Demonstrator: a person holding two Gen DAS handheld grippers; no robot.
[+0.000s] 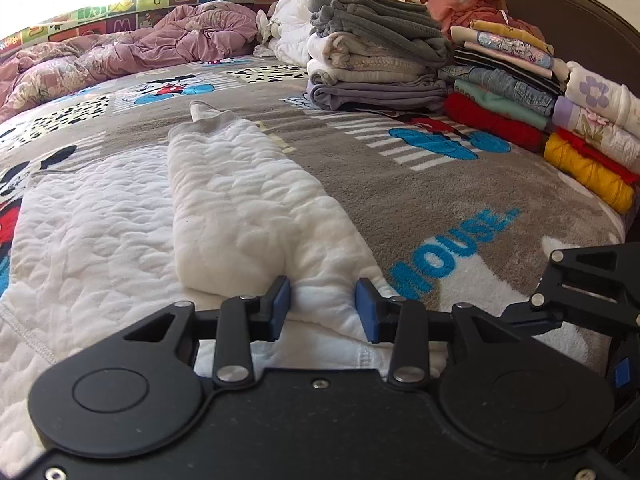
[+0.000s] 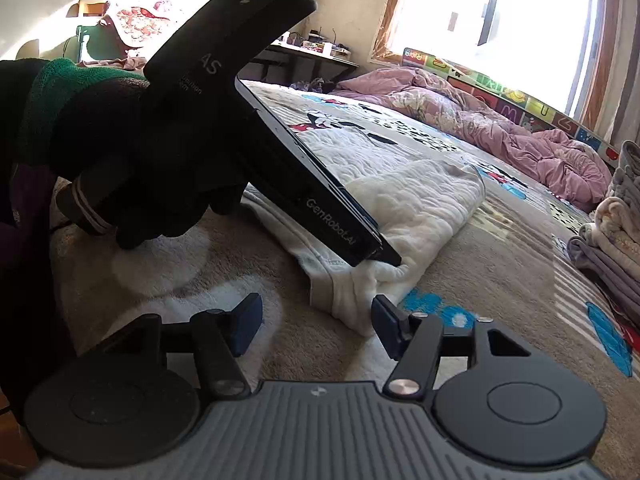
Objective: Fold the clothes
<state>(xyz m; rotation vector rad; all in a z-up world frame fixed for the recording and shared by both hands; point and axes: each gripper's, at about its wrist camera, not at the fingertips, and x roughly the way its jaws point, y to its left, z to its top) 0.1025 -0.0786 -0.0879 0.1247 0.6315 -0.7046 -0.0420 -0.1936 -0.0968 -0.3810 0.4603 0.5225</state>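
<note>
Left wrist view first: the left gripper (image 1: 322, 307) sits low over a white quilted garment (image 1: 120, 232) spread on the cartoon-print bed blanket (image 1: 400, 184), its blue-padded fingers (image 1: 280, 304) parted around a bunched ridge of the white fabric near the hem, the pads close beside the cloth but not pinching it. One sleeve (image 1: 240, 184) is folded in over the body, its cuff pointing away toward the far side of the bed. Off to the right, the black linkage of the right gripper (image 1: 580, 292) pokes in at the frame edge. Behind, a stack of folded grey and cream clothes (image 1: 376, 52) stands on the blanket, with a second, colourful pile (image 1: 520, 80) just beside it and a crumpled pink duvet (image 1: 132, 48) by the window. Over to the right wrist view: the right gripper (image 2: 316, 326) hovers just above the blanket (image 2: 500, 300), fingers wide apart and holding nothing, the near corner of the white garment (image 2: 400, 208) lying between and just ahead of its tips. A black-gloved hand (image 2: 132, 168) grips the left gripper's handle, and that tool (image 2: 312, 184) slants down so its nose presses onto the garment's edge. The pink duvet (image 2: 480, 120) lies under the bright window (image 2: 500, 8).
</note>
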